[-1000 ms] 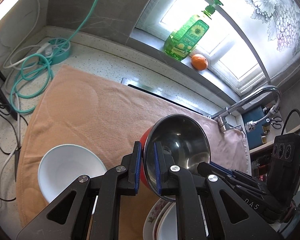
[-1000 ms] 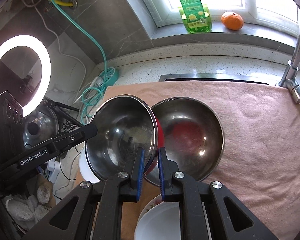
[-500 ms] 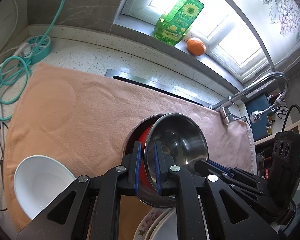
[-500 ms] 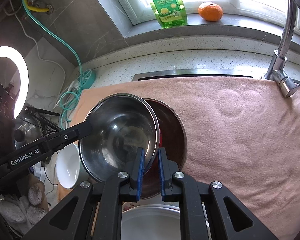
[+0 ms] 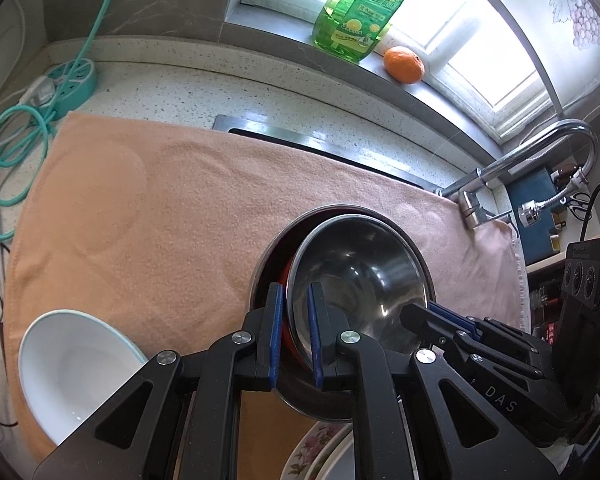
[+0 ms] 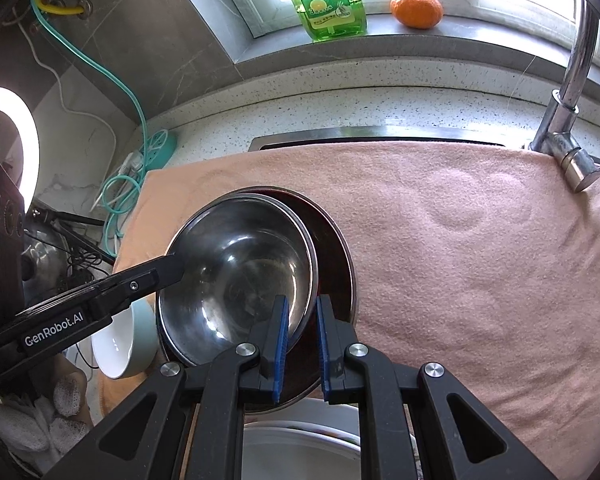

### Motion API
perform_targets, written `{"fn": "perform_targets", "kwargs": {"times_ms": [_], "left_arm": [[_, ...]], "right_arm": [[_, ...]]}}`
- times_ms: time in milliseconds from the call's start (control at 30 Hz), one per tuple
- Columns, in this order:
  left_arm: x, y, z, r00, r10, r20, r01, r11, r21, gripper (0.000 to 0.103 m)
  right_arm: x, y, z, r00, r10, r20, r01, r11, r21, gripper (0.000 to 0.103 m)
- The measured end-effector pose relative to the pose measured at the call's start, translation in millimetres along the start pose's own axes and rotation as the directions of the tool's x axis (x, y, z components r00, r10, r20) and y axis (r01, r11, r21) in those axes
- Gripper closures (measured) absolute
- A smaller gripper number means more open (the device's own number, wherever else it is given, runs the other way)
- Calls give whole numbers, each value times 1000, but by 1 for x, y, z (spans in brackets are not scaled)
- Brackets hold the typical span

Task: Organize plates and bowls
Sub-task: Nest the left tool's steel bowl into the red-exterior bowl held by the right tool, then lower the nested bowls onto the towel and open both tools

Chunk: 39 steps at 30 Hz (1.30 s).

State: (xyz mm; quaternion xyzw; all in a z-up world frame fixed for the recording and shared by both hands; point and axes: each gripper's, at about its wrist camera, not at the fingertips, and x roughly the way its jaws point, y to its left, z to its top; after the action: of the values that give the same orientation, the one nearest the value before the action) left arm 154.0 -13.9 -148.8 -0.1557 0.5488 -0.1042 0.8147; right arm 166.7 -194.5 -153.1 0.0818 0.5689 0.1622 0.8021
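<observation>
Steel bowl (image 5: 360, 264), red outside, sits tilted inside a larger steel bowl (image 5: 266, 264) on the peach towel (image 5: 160, 208); the left gripper (image 5: 294, 326) pinches its near rim for nesting. From the right wrist, the right gripper (image 6: 300, 342) clamps the opposite rim, sharing the load.

bare towel (image 6: 480, 248) right, white bowl (image 5: 72, 364) left, faucet (image 6: 572, 92) behind

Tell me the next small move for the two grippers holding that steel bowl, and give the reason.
Probably lower it the last bit, then open both. The left gripper and right gripper each pinch the rim of the steel bowl, which already sits tilted inside the larger steel bowl on the towel, not yet nested flat.
</observation>
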Motion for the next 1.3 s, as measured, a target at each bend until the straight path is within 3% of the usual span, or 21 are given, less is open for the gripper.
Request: {"fn": "perform_targets", "kwargs": {"times_ms": [833, 1300], "left_arm": [[-2, 4, 1, 1000, -12, 3, 12, 1000, -12, 93], [-34, 19, -6, 998, -32, 58, 34, 999, -42, 93]], "right_arm": [[-6, 3, 2, 999, -35, 24, 35, 999, -29, 88], [-22, 9, 0, 998, -27, 61, 28, 999, -21, 88]]}}
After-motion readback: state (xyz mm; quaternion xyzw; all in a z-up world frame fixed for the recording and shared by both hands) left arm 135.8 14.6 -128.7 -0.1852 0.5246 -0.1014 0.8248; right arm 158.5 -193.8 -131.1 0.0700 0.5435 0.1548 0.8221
